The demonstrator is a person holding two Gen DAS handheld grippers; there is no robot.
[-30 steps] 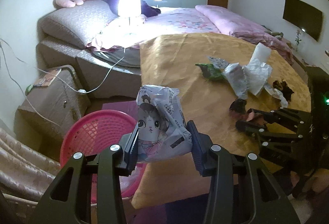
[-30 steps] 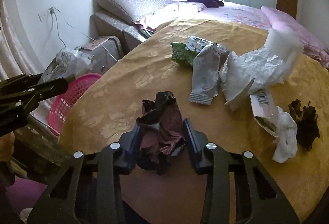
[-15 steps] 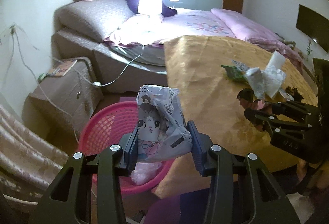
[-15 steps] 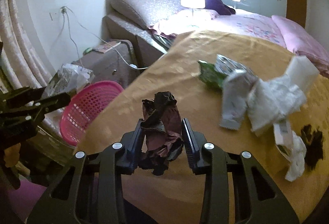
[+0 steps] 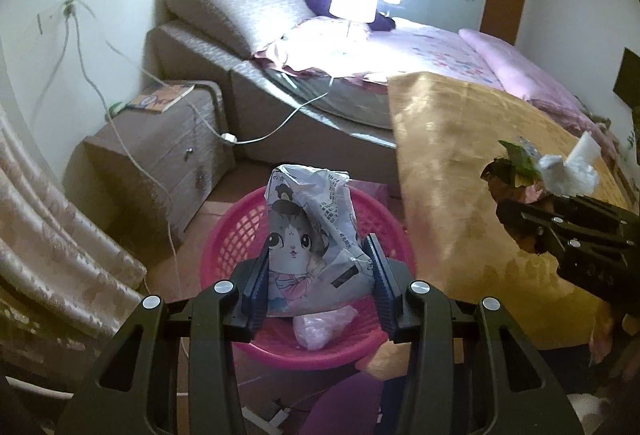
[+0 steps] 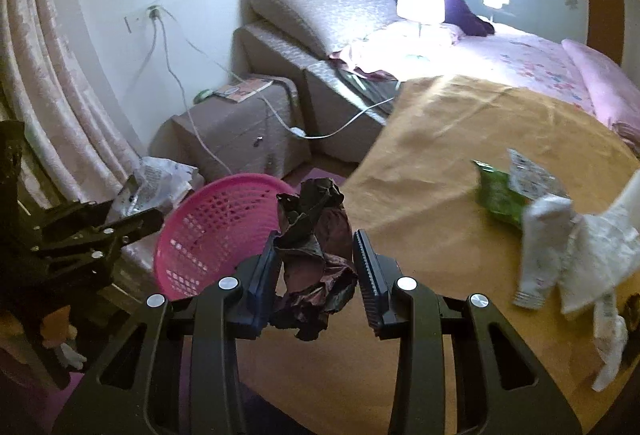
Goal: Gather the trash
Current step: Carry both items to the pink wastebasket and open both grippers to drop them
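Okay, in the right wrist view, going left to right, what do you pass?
Curtain → left tongs holding the white printed wrapper → pink basket → dark crumpled wrapper in the right tongs → green packet → white paper trash.

The cat-print wrapper (image 5: 310, 243) hid much of the pink basket (image 5: 240, 235) — its near rim sat behind the left tool (image 5: 316, 275). Litter on the counter (image 6: 420, 195) was blurred; white paper (image 6: 600, 255) ran off the right edge.
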